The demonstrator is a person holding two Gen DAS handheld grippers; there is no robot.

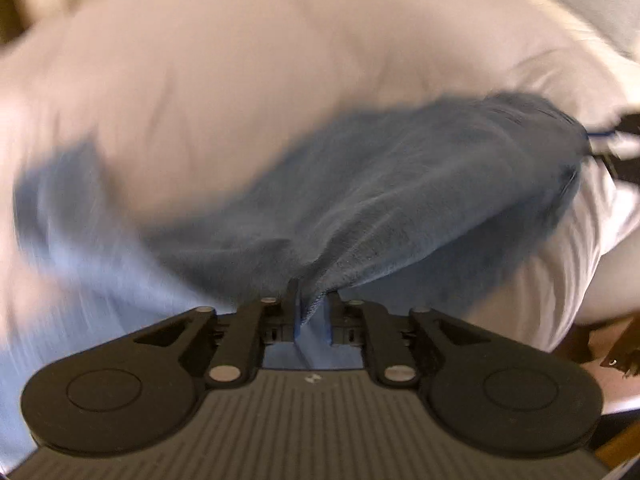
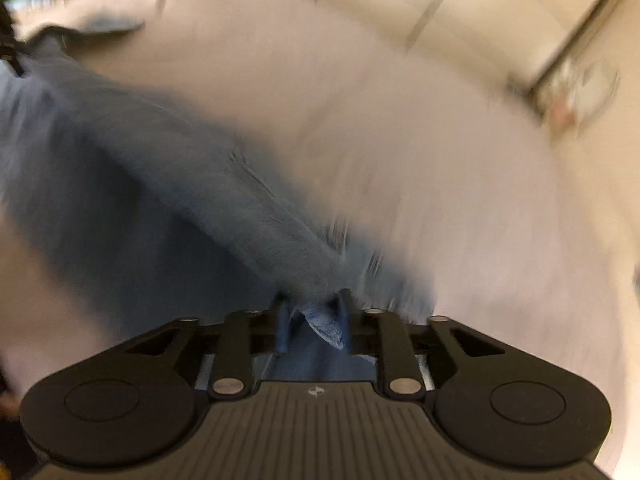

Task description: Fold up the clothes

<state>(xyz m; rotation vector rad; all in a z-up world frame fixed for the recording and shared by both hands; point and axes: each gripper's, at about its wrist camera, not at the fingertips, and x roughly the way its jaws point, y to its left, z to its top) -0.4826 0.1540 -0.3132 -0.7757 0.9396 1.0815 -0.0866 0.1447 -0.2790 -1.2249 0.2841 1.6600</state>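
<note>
1. Cloth is held at two places: the blue garment [image 1: 360,184] is pinched at its hem by the left gripper [image 1: 314,312], and another edge of it is clamped in the right gripper [image 2: 312,320].
2. The garment is stretched between both grippers, above the white bed [image 1: 280,60]; its far part appears to rest on the bed.
3. The step in hand is judged to be the carrying of one edge over for a fold; both views are blurred.
4. For the next move, the held edge should be laid on the opposite edge of the garment, kept level and taut, and only then released.
5. No containers can be seen near the bed.
</note>
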